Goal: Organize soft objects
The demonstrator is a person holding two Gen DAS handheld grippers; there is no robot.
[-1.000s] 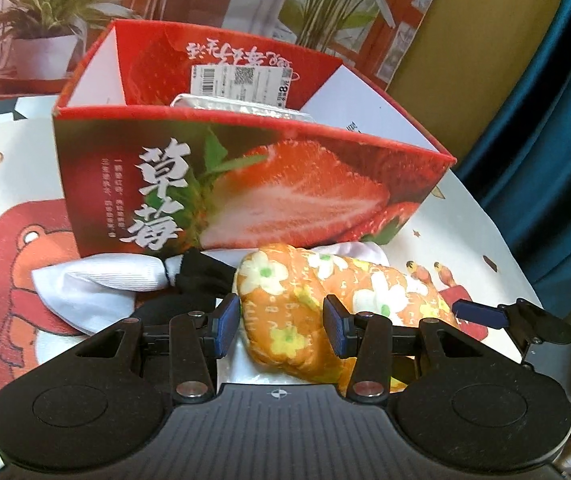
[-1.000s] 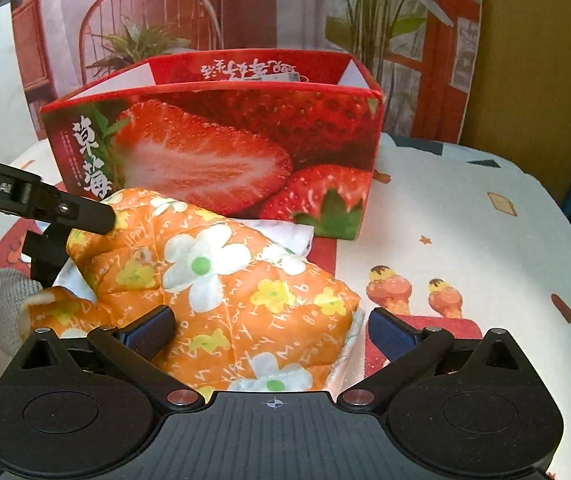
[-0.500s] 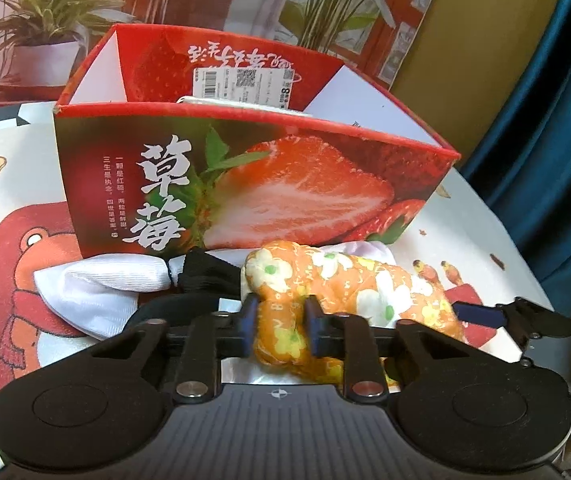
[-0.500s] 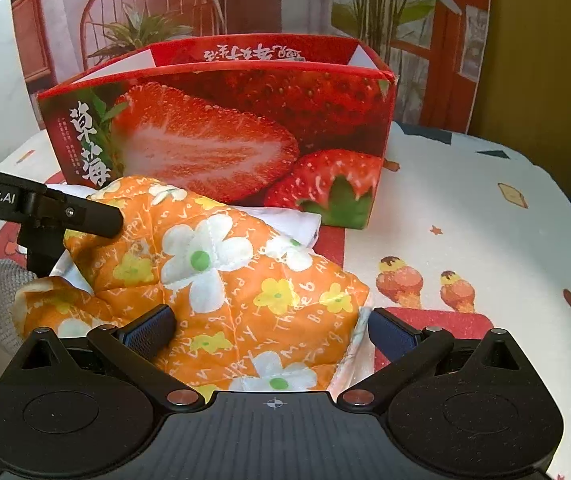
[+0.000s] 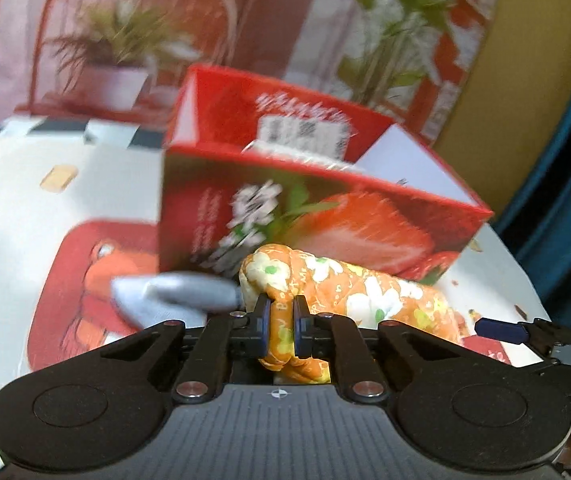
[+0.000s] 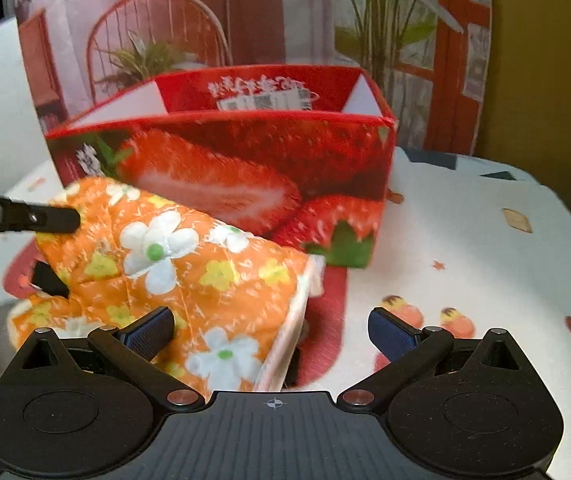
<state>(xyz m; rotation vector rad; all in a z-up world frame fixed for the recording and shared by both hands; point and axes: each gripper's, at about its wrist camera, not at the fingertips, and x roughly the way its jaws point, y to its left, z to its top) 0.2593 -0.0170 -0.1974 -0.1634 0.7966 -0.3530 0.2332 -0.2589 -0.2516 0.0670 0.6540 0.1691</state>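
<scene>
Cartoon-print tablecloth (image 6: 465,216), bare to the right of the strawberry box (image 6: 245,168), its white lettering and barcode label too blurred to read, my left gripper (image 5: 281,320) clamped on the orange floral mitt (image 6: 189,264), apparently lifted, my right gripper (image 6: 271,330) spread wide at its near end.

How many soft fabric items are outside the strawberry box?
2: an orange floral quilted cloth pinched in the left gripper, and a white-grey sock beside it. More may be hidden underneath.
</scene>
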